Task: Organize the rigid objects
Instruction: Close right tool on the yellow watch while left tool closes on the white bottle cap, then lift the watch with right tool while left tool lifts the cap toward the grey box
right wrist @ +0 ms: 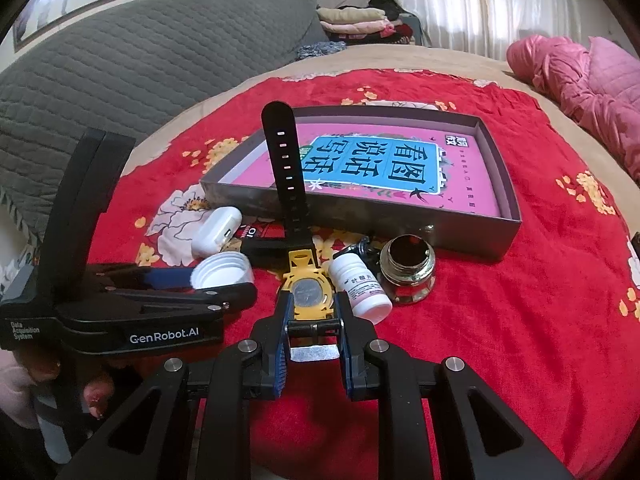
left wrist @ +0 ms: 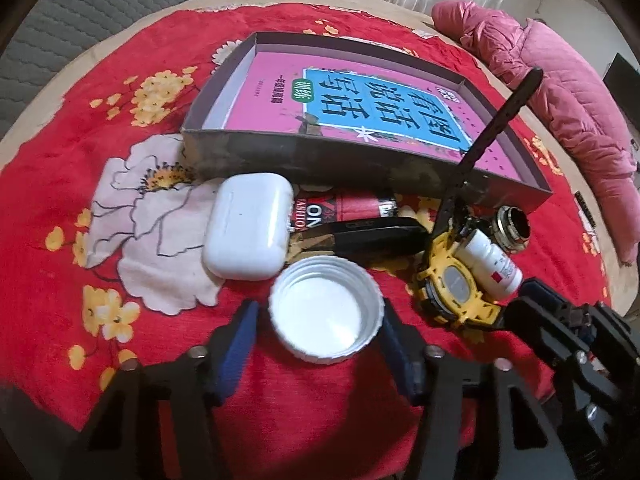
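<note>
The yellow-cased wristwatch with the black strap (right wrist: 310,294) is being clamped at its buckle end by the right gripper (right wrist: 312,340), just in front of the grey cardboard box (right wrist: 400,220). The ribbed white plastic cap (left wrist: 326,310) is being bracketed by the left gripper (left wrist: 316,344), whose half-closed pads are not visibly being pressed against it. The upright strap is at risk of being caught on the box wall, and the white pill bottle (right wrist: 362,286) touching the watch of being toppled.

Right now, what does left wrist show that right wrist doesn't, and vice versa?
Only left wrist: the left gripper head-on, jaws around the white cap, and the red-labelled tube in clear view.
Only right wrist: the right gripper shut on the yellow watch, and the person's hand.
Both: grey box holding the pink book, earbud case, pill bottle, glass jar.
</note>
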Available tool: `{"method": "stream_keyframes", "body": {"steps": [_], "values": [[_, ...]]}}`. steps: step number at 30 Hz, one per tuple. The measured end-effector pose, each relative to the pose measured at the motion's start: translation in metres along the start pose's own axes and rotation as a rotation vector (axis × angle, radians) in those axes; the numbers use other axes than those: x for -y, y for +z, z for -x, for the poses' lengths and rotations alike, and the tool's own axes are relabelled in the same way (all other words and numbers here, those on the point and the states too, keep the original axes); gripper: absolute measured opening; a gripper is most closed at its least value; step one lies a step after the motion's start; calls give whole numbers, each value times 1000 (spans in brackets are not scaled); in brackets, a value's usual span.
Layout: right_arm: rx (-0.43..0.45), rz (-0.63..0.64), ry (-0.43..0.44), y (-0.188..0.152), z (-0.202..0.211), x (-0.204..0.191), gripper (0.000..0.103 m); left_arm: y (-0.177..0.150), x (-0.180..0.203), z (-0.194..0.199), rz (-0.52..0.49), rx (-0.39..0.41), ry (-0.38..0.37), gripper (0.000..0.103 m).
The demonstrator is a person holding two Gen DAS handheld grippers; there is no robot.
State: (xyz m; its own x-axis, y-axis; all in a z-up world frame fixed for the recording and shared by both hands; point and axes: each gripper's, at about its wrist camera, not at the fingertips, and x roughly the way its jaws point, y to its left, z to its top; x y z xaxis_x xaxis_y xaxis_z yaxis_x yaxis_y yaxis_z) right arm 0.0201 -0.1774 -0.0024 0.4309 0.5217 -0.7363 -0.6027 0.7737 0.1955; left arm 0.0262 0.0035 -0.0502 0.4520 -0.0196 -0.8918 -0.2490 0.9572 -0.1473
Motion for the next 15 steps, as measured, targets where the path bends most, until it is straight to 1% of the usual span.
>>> {"method": "stream_keyframes", "body": {"steps": [1,6,12,15], "values": [[0,-3,0,0,0,0,21,0,-2,0,0,0,6,50],[5,-8,2,-1,2,0,21,1,-9,4,20,-2,-33,50],[25,-10,1,0,6,2,20,-1,-17,14,56,2,-105,50],[49,-13,4,2,11,3,20,-1,-20,20,66,11,-133,50]]}}
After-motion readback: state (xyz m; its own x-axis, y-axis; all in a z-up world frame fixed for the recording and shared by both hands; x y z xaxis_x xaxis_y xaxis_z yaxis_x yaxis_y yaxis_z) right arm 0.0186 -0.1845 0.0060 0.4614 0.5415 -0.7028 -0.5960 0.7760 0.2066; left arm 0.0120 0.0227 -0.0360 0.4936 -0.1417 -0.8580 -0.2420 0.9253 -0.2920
